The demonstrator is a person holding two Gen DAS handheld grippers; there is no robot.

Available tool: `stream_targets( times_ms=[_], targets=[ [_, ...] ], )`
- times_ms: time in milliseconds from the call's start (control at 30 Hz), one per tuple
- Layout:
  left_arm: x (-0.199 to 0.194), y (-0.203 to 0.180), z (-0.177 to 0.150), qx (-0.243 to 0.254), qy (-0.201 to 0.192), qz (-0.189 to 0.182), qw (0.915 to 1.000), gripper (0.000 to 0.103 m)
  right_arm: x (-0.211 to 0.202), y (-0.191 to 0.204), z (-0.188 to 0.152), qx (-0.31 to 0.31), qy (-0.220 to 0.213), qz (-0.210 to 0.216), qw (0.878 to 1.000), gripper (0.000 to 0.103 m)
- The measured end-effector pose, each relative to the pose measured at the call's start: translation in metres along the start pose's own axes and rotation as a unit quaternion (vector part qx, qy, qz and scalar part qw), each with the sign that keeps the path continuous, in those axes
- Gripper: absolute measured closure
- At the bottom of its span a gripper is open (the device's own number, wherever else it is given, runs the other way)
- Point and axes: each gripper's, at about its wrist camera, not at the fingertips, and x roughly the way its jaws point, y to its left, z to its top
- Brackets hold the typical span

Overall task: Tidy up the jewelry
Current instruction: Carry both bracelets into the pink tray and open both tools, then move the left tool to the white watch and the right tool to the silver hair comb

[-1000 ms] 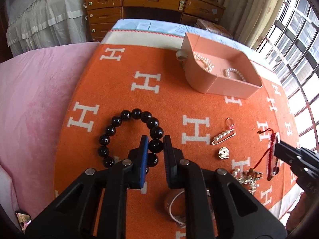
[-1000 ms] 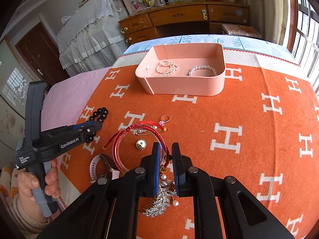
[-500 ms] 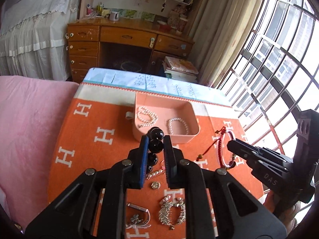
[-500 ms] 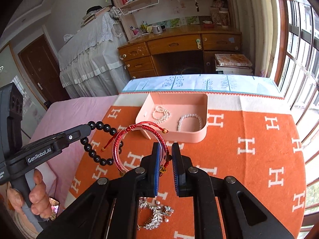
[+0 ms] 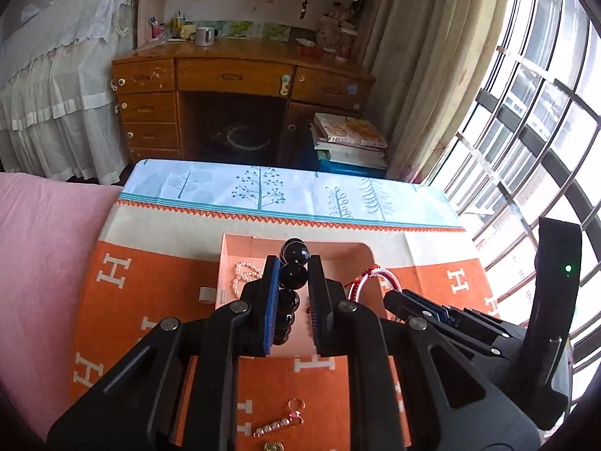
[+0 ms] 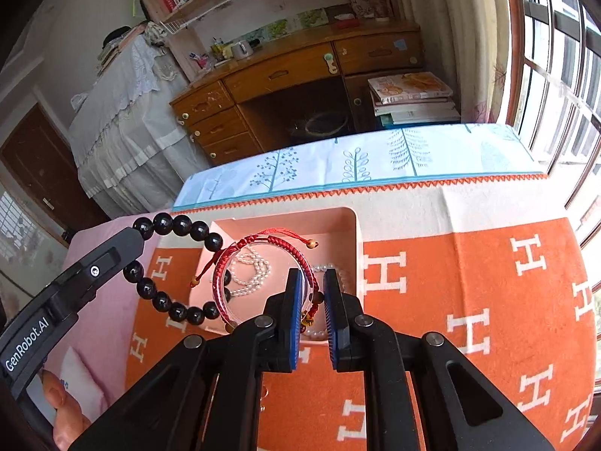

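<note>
Presently, 2 items are held aloft above the pink tray, which sits on the orange blanket with white H letters.

Item 1: black bead bracelet. Large glossy round beads. Clamped on 1 bead by the left tongs; in the left wrist view 1 bead shows above the blue pads and more hang below between the jaws. In the right wrist view the loop hangs from the tips, over the tray's left edge and the blanket beside it.

Item 2: red bracelet. Braided red cord with small tan end beads, together with a clear red-tinted ring. Pinched at its lower right by the right tongs, jaws nearly together on it. The loop stands up to the left of the jaws, over the tray interior.

Item 3: pearl strands. White, lying inside the tray, seen through the red loop; a further pearl piece lies partly hidden behind the right jaws.

Item 4: pearl pin with a small pink charm and ring, lying on the blanket near the left tongs, outside the tray. A gold-coloured round piece lies just below it, cut off by the frame edge.
</note>
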Motion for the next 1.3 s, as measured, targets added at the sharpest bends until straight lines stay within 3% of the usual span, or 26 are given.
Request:
stream_targets(
  times_ms=[200, 300, 433, 633, 1133, 1300],
  targets=[
    [0.081, 0.009, -0.014, 0.026, 0.063, 0.028, 0.9973, 0.091, 0.064, -0.001, -0.006, -0.005, 0.042, -0.013, 0.999, 0.091],
    [0.096, 0.011, -0.022, 0.034, 0.089, 0.015, 0.9953, 0.09, 0.082, 0.0, -0.012, -0.002, 0.058, 0.004, 0.998, 0.089],
    [0.099, 0.016, -0.029, 0.033, 0.109, 0.007, 0.9935, 0.09, 0.087, -0.005, -0.015, 0.006, 0.049, 0.01, 0.999, 0.081],
    [0.078, 0.025, -0.033, 0.016, 0.121, 0.0, 0.9926, 0.09, 0.064, -0.008, -0.015, 0.008, 0.032, 0.011, 0.999, 0.081],
    [-0.047, 0.042, -0.035, 0.036, 0.046, 0.027, 0.9979, 0.09, -0.064, 0.011, -0.01, -0.036, -0.047, -0.011, 0.998, 0.081],
    [-0.085, 0.049, -0.033, 0.042, 0.037, 0.038, 0.9977, 0.09, -0.108, 0.027, -0.005, -0.055, -0.072, -0.009, 0.996, 0.081]
  ],
)
